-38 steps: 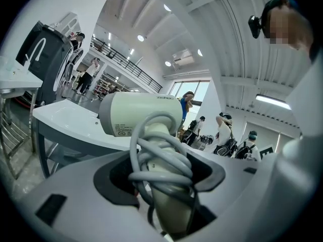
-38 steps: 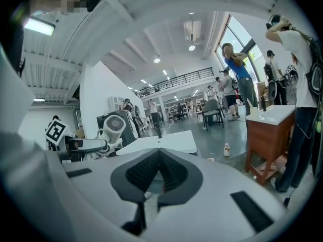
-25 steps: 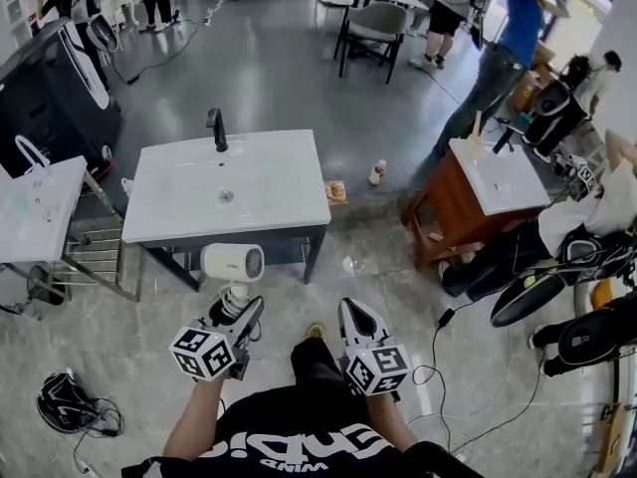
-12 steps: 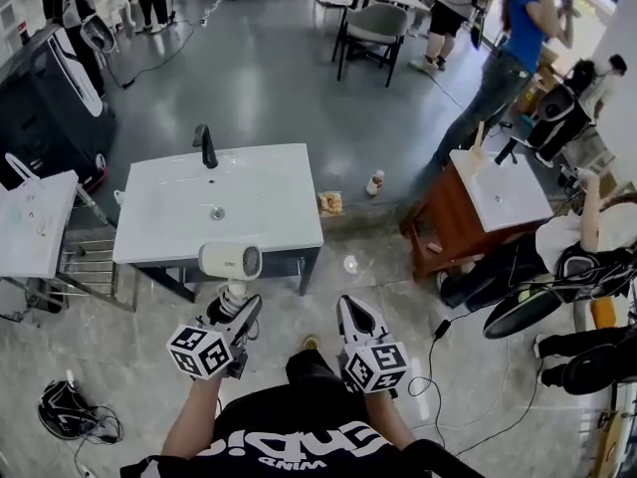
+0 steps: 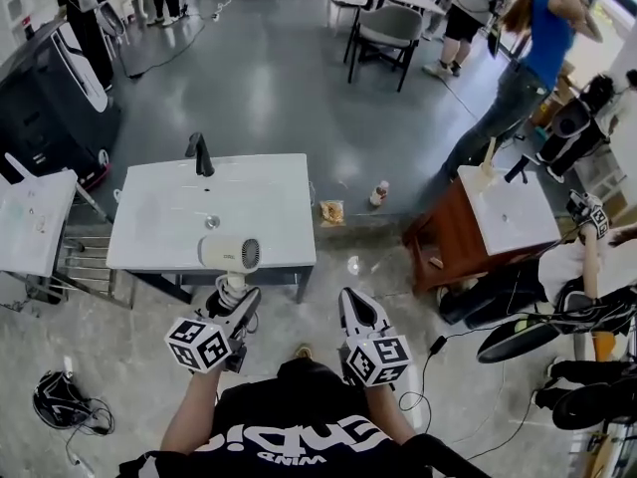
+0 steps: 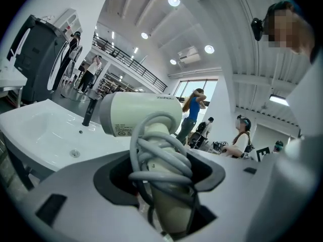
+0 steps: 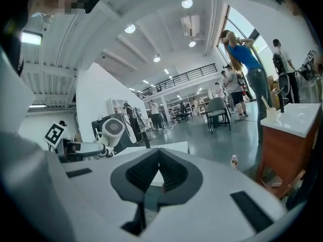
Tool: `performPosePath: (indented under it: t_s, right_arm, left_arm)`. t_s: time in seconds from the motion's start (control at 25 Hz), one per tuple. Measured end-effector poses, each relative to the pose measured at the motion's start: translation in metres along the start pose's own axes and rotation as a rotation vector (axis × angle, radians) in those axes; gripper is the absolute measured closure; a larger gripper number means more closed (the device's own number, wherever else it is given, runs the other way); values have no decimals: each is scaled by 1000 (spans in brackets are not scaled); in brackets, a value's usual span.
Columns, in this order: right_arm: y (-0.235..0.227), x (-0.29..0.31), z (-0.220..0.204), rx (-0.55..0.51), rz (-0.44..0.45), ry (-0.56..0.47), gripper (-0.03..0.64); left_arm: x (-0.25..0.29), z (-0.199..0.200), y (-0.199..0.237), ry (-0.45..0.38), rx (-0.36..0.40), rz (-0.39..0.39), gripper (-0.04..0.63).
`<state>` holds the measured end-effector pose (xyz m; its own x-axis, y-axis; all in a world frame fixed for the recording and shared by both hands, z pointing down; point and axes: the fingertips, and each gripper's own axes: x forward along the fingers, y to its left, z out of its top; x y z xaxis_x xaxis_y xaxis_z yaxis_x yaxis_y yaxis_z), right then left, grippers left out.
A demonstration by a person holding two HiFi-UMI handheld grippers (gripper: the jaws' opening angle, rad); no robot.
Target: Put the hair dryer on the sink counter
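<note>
Cord (image 6: 160,158) wraps the handle where the fingers (image 5: 247,313) of your left gripper (image 5: 239,303) hold the hard, likely top-heavy hair dryer (image 5: 227,252) over the front edge of the tabletop (image 5: 279,199); your right gripper (image 5: 354,307) is closed and empty.

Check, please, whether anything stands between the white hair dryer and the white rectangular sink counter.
Nothing visible does: the left gripper holds the white hair dryer at the bare front edge of the white sink counter.
</note>
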<state>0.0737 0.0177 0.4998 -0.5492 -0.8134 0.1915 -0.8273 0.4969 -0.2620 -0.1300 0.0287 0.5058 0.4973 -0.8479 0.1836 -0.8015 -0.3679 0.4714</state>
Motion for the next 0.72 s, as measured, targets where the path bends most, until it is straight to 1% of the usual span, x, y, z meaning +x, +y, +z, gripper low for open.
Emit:
performPosePath:
  t_s: [0.2,0.4,0.72]
  right_arm:
    - [-23,15,11,-11,33,11,601]
    - [-37,24,16,-29,68,25,601]
    - [-53,41,14,-16,82,46,601]
  left_arm:
    - [25,6,-2,-22,-7,27,308]
    - [39,11,-1,-48,-12,57,308]
    - [50,21,1,-47,2,87,308]
